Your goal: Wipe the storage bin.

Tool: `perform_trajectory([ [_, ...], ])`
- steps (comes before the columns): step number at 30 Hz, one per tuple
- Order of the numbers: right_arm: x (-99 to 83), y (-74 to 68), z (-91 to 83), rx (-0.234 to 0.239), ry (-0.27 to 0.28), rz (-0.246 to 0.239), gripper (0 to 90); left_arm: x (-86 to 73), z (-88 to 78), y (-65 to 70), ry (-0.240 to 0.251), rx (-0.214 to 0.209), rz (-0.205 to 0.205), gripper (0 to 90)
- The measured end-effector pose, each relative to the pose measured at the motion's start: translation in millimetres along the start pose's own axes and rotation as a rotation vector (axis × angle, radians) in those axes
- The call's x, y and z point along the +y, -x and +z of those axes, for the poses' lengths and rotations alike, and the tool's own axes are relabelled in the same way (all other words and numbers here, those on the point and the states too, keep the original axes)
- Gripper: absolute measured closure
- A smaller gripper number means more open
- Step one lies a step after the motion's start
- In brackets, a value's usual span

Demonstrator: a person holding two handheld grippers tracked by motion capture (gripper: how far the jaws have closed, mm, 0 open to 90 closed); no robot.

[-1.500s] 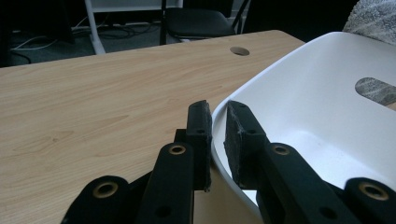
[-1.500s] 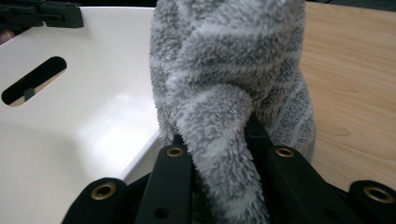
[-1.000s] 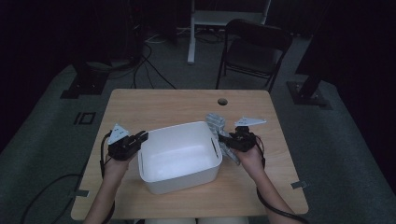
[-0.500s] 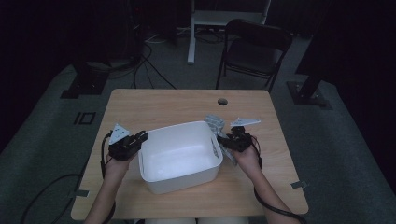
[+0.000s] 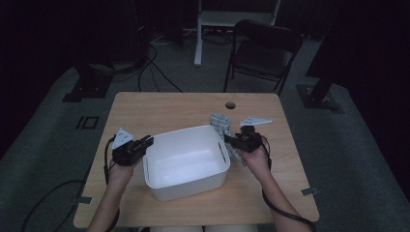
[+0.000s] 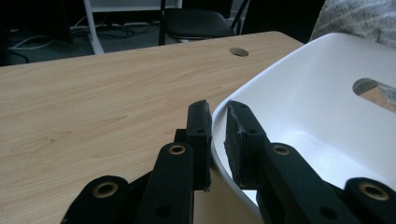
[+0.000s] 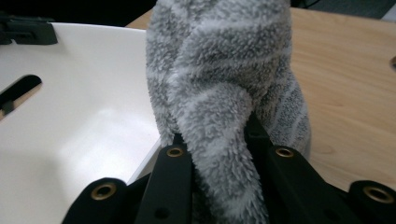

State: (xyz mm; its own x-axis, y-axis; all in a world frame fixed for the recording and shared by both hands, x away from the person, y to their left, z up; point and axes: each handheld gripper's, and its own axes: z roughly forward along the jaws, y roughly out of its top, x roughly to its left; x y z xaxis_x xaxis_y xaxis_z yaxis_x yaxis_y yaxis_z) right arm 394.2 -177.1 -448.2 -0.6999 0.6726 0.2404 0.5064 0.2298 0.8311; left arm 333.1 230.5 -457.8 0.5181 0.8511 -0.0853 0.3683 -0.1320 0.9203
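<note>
Left gripper (image 6: pixel 215 140) is pinching the white tub (image 5: pixel 186 162) rim, right gripper (image 7: pixel 215 154) is clamping the fuzzy grey sock (image 7: pixel 224 84); it's dangling outside and could flop onto the table (image 5: pixel 169 108).

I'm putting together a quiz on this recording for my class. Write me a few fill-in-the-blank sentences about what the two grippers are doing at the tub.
1. The left gripper is clamped on the rim of the white ____.
2. The right gripper is shut on a striped grey ____.
3. The tub stands on a ____ table.
4. Behind the table stands a black ____.

Missing words: tub; towel; wooden; chair
</note>
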Motion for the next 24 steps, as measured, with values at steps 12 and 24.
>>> perform_trajectory([
  [12, -11.9, 6.2, 11.8, -0.008, -0.042, 0.014, 78.3, -0.5, 0.3, -1.0, 0.005, -0.009, 0.009, 79.7],
  [24, 3.5, 4.3, -1.1, -0.008, 0.044, 0.01, 78.0, -0.4, 0.6, -1.4, 0.006, -0.016, 0.024, 79.8],
])
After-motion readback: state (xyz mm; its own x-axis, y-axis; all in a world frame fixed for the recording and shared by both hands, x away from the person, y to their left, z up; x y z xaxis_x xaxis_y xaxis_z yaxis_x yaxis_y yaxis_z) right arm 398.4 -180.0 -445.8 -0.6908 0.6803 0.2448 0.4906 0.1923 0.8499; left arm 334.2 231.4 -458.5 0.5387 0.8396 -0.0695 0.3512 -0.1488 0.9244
